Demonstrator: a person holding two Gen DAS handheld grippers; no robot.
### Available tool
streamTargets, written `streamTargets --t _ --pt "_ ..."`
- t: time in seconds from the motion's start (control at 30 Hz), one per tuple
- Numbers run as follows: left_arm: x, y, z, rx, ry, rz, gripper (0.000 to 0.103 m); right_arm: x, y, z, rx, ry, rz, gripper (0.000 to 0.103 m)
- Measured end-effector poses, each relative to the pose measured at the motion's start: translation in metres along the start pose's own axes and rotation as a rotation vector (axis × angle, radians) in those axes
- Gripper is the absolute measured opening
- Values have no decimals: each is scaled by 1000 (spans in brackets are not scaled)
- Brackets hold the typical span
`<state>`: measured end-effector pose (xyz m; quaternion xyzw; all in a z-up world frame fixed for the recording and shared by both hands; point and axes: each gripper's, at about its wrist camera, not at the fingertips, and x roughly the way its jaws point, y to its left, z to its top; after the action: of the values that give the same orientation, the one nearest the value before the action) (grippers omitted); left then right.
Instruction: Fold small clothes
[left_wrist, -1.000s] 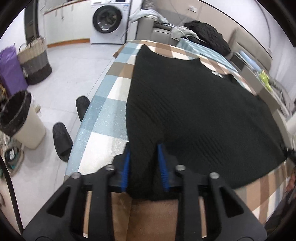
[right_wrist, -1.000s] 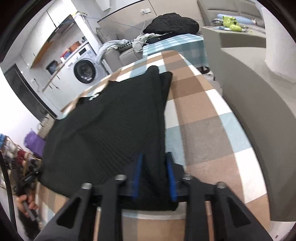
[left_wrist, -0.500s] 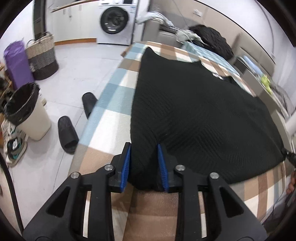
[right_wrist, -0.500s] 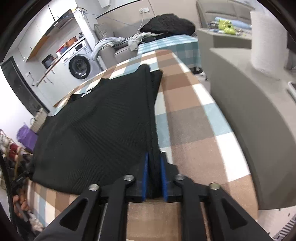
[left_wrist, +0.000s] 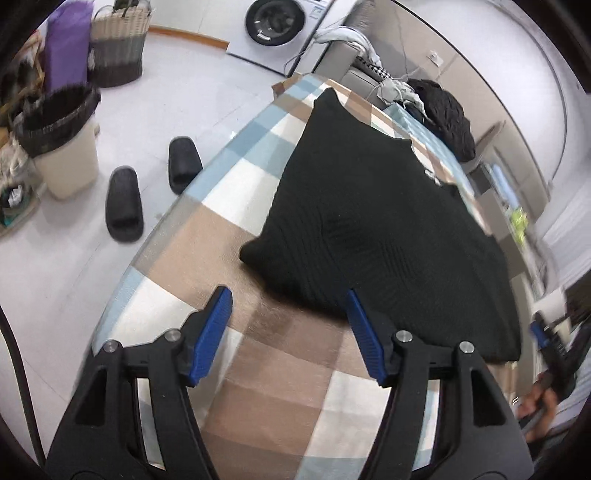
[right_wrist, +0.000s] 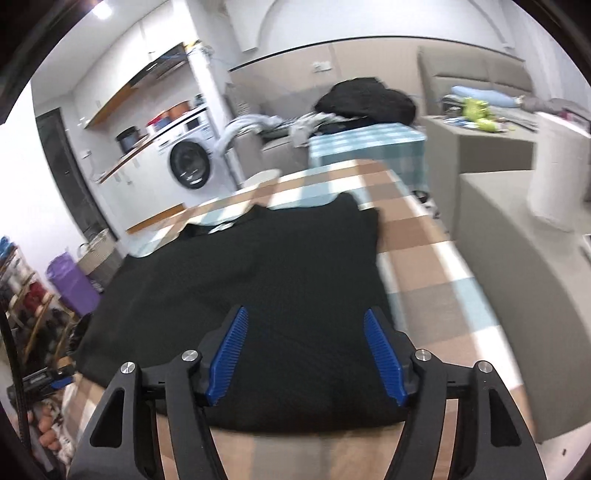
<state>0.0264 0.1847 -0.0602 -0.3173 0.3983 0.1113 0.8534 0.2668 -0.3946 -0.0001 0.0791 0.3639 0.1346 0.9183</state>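
A black knit garment (left_wrist: 369, 214) lies flat and folded on the checked tablecloth (left_wrist: 207, 236). My left gripper (left_wrist: 288, 299) hangs just short of the garment's near corner, its jaws opening, with only tablecloth between the blue pads. In the right wrist view the same garment (right_wrist: 258, 266) spreads below my right gripper (right_wrist: 306, 317). Its jaws are opening too, raised above the near hem, and the pads do not press on the cloth. At the left wrist view's right edge a hand holds the other gripper.
Two black slippers (left_wrist: 125, 206) and a lined bin (left_wrist: 62, 140) stand on the floor left of the table. A washing machine (right_wrist: 192, 166) sits at the back. More clothes (right_wrist: 365, 99) are heaped beyond the table's far end. A grey counter (right_wrist: 517, 236) borders the table's right side.
Both grippers were shut on the garment's near edge. They have let go, their jaws have spread, and both have drawn back; the left has rolled and the right has lifted.
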Motion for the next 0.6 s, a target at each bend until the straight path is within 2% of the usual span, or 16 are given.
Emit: streamTargets --t 0.17,0.27,0.3,0.4,0.5,0.6 --pt "12 -5 4 -58 -50 -11 60 22 24 -3 -28 36 56 67" --pt "24 -19 11 -38 -90 48 59 33 38 -3 -43 43 78 67" --pt "29 -24 12 -31 -102 64 55 36 42 -4 -46 46 82 67" --pt "41 -35 17 -2 -111 108 24 47 54 -6 -67 73 101 67" --pt "41 -36 19 12 -120 93 19 55 63 -9 -107 91 83 67" --pt "33 -31 20 16 -119 75 19 59 63 -11 -115 103 79 67"
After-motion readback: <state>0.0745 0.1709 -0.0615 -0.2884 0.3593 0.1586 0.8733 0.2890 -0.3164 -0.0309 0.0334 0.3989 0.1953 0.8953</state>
